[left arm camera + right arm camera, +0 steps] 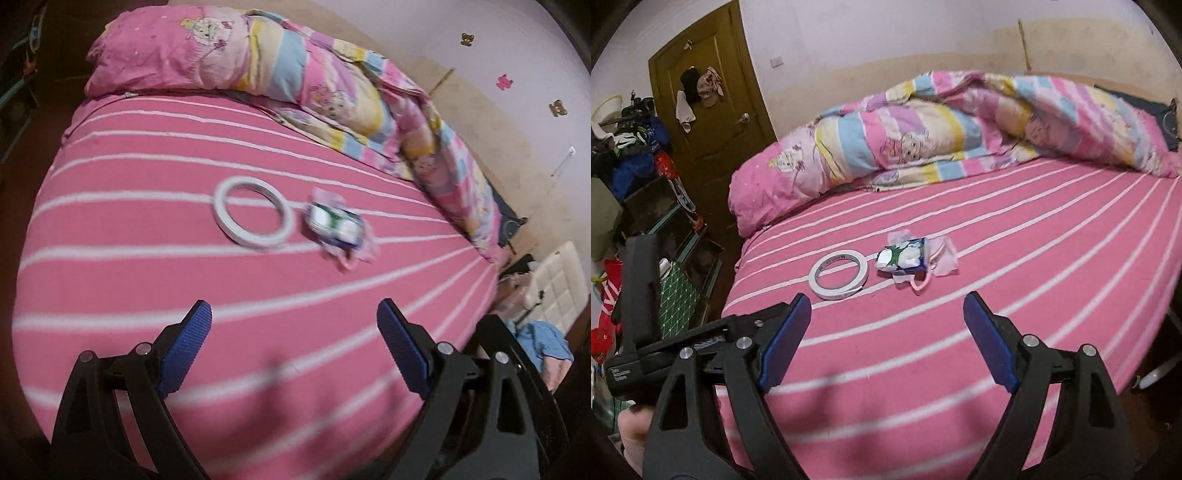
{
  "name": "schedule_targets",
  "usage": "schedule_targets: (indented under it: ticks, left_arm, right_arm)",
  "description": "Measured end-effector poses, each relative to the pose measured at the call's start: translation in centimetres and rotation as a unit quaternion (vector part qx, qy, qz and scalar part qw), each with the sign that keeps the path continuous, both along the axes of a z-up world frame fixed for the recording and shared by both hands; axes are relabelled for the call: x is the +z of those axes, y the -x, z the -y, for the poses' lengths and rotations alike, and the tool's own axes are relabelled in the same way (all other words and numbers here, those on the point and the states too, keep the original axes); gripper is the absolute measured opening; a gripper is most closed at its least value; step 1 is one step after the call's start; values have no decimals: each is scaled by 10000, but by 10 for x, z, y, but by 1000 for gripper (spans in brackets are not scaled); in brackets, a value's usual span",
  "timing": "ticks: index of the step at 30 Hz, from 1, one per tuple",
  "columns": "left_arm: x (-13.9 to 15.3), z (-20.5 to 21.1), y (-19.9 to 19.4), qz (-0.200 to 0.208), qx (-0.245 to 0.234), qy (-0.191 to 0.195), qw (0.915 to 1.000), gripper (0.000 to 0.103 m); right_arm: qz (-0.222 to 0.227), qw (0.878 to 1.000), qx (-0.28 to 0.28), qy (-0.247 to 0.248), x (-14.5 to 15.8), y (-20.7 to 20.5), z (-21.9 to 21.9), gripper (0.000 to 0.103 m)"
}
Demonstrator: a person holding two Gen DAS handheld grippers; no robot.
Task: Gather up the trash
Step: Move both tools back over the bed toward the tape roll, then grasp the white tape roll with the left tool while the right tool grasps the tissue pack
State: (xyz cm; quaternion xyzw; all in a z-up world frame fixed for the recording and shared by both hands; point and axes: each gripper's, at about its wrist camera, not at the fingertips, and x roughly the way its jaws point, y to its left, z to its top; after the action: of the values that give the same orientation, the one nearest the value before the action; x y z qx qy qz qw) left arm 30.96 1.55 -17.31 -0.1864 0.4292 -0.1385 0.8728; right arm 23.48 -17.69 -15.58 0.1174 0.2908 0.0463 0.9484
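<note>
A white tape ring [253, 215] [837, 274] lies flat on the pink striped bed [147, 280] [1015, 258]. Right beside it a small blue, green and white tissue packet [335, 223] [904, 255] rests on a crumpled pink wrapper [356, 254] [945, 258]. My left gripper [294, 314] is open and empty, hovering over the bed short of both items. My right gripper [884, 308] is open and empty too, just short of the tape ring. The left gripper's body [639, 321] shows at the left of the right wrist view.
A rolled pink and pastel quilt [295, 81] [942, 136] lies along the far side of the bed. A brown door [713, 110] and piled clutter [635, 177] stand left of the bed. A cream chair [554, 284] and blue cloth [543, 339] sit beyond its right edge.
</note>
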Motion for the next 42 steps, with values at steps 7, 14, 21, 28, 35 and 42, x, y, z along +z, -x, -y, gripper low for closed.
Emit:
schedule_targets:
  ticks: [7,14,21,28,35,42]
  left_arm:
    - [-25,-19,-74,-103,195,-455,9987,88]
    - [-42,-16,-127,-121,-55,-1215,9925,87]
    - [-63,-10,-142,-188,-368,-1481,9881,78]
    - [-68,8,-153,-95,-411,-1887,9811,63]
    - [-69,15,-150,24,-490,-2124,9759,37]
    - [-68,8,-149,-27,-485,-1813,9822,16]
  right_arm:
    - [-181,9998,14,-96,-34,-70,0,84]
    - [-336,9993,148,-36,-57,-125,1,75]
    - [-388,9991,159,69,-67,-163,-2,71]
    - [-657,9977,8,156,-85,-183,0,66]
    - [-901,9959,-19,65,-98,-190,14,43]
    - [-836,9965,-19,-29,-96,-187,20,22]
